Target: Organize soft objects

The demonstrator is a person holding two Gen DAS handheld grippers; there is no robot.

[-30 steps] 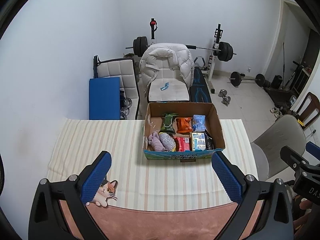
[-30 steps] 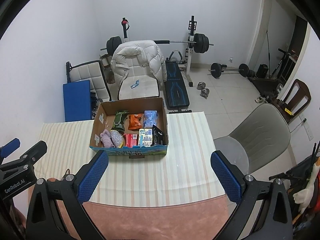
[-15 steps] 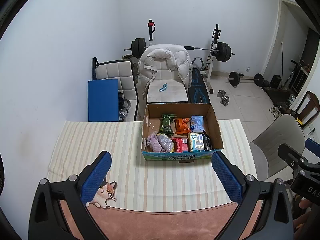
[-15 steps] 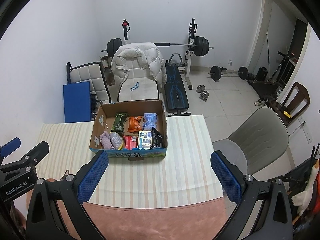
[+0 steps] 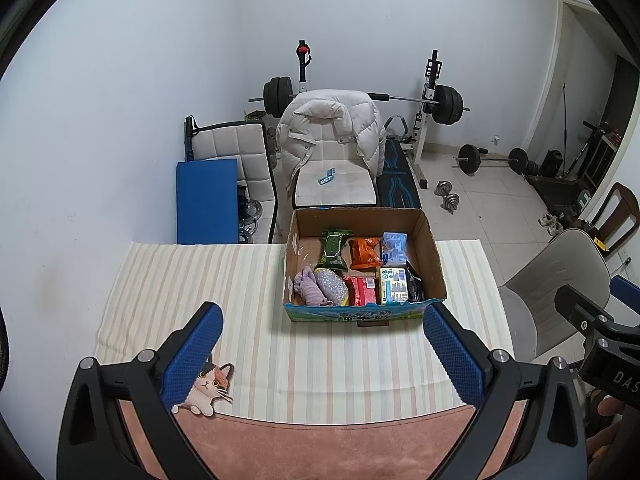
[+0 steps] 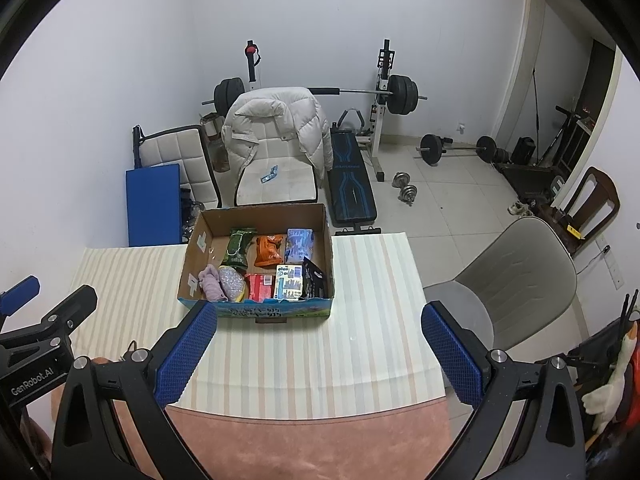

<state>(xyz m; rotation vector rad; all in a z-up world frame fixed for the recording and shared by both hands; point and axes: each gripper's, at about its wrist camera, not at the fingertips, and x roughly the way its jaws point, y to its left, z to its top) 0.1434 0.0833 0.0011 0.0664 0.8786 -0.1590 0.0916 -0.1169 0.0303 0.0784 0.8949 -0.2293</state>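
Note:
A cardboard box (image 5: 431, 256) (image 6: 192, 264) stands on the striped tablecloth at the table's far middle. Inside lie a lilac cloth (image 5: 310, 291) (image 6: 212, 285), a glittery sponge (image 5: 331, 287) (image 6: 232, 281), a green packet (image 5: 334, 250), an orange packet (image 5: 363, 253), a blue packet (image 5: 394, 248), a red pack (image 5: 362, 291) and a white-blue carton (image 5: 393, 285). My left gripper (image 5: 322, 354) is open and empty, held above the table's near edge, well short of the box. My right gripper (image 6: 320, 356) is also open and empty, to the right of the left one.
A cat sticker (image 5: 208, 390) sits at the tablecloth's near left. A grey chair (image 6: 504, 280) stands right of the table. Behind the table are a white chair with a puffy jacket (image 5: 332, 140), a blue mat (image 5: 207, 200) and a barbell rack (image 5: 432, 100).
Both grippers have drawn back and risen slightly, so the box sits a little farther and higher in both views. Jaws stay open.

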